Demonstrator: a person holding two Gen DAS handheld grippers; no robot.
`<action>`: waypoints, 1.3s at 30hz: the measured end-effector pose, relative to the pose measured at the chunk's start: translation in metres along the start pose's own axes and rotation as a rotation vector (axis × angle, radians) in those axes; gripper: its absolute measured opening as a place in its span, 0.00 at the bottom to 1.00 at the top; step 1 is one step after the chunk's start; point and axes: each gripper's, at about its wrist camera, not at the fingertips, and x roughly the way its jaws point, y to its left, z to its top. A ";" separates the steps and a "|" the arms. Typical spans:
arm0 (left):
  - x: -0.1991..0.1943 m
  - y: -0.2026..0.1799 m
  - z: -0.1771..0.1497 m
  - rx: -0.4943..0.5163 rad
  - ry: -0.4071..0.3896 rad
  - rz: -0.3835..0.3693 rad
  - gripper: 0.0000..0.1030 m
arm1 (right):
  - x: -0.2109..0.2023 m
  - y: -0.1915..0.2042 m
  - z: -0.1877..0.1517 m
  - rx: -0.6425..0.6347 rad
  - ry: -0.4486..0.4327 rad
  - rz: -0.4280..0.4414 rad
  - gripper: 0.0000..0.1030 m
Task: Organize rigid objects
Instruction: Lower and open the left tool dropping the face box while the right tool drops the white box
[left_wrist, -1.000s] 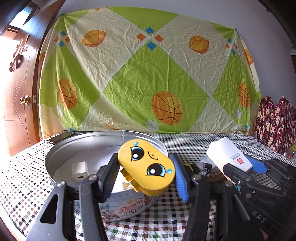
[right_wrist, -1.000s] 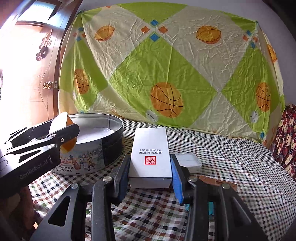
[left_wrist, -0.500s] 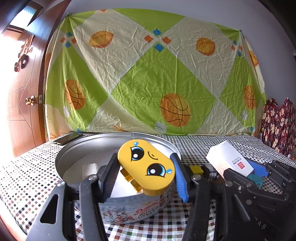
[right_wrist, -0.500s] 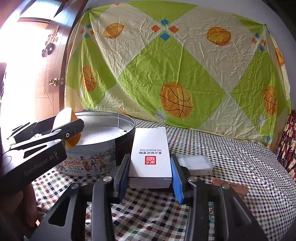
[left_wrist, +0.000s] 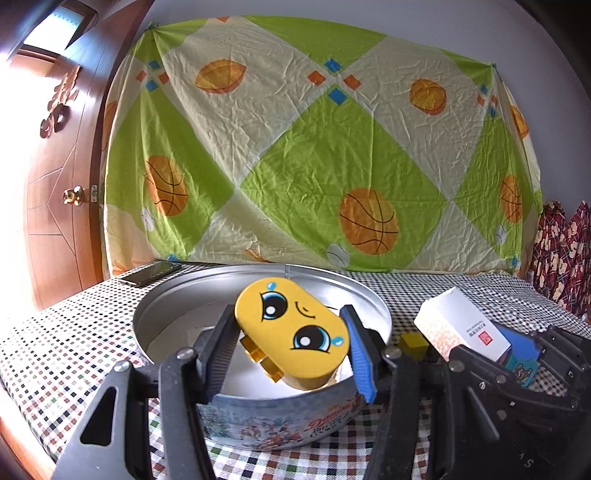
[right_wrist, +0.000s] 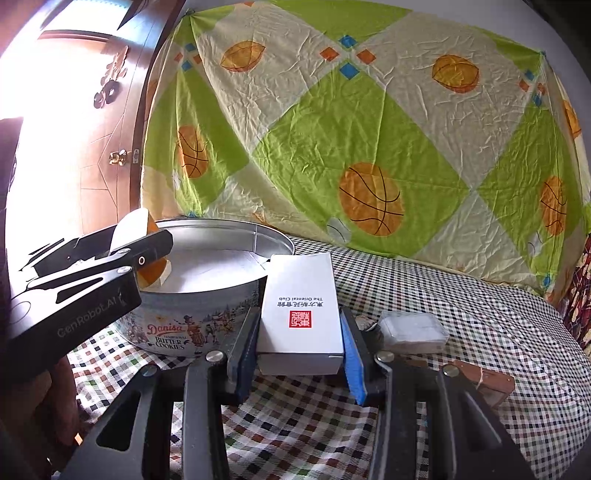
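Note:
My left gripper (left_wrist: 291, 347) is shut on a yellow toy block with a cartoon face (left_wrist: 291, 332) and holds it over the near rim of the round cookie tin (left_wrist: 177, 291). The tin also shows in the right wrist view (right_wrist: 192, 317), with the left gripper and block (right_wrist: 147, 273) above its left side. My right gripper (right_wrist: 301, 343) is shut on a white box with a red seal (right_wrist: 301, 306), held just right of the tin above the checked cloth. The box also shows in the left wrist view (left_wrist: 461, 328).
A black phone (left_wrist: 149, 273) lies behind the tin. A small white case (right_wrist: 413, 332) and a brown leather item (right_wrist: 484, 380) lie right of the right gripper. A small yellow cube (left_wrist: 413, 341) sits by the tin. Patterned cloth hangs behind; a door stands left.
The left gripper has carried the yellow block forward over the tin's rim. The right gripper has brought the white box closer to the tin's right side.

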 end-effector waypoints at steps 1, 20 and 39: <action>0.000 0.001 0.000 0.001 -0.002 0.004 0.54 | 0.000 0.001 0.000 -0.003 0.001 0.003 0.42; 0.003 0.023 0.002 -0.004 0.002 0.040 0.54 | 0.005 0.018 0.006 -0.021 0.014 0.044 0.42; 0.013 0.043 0.009 -0.005 0.043 0.078 0.54 | 0.008 0.024 0.013 -0.028 0.022 0.084 0.42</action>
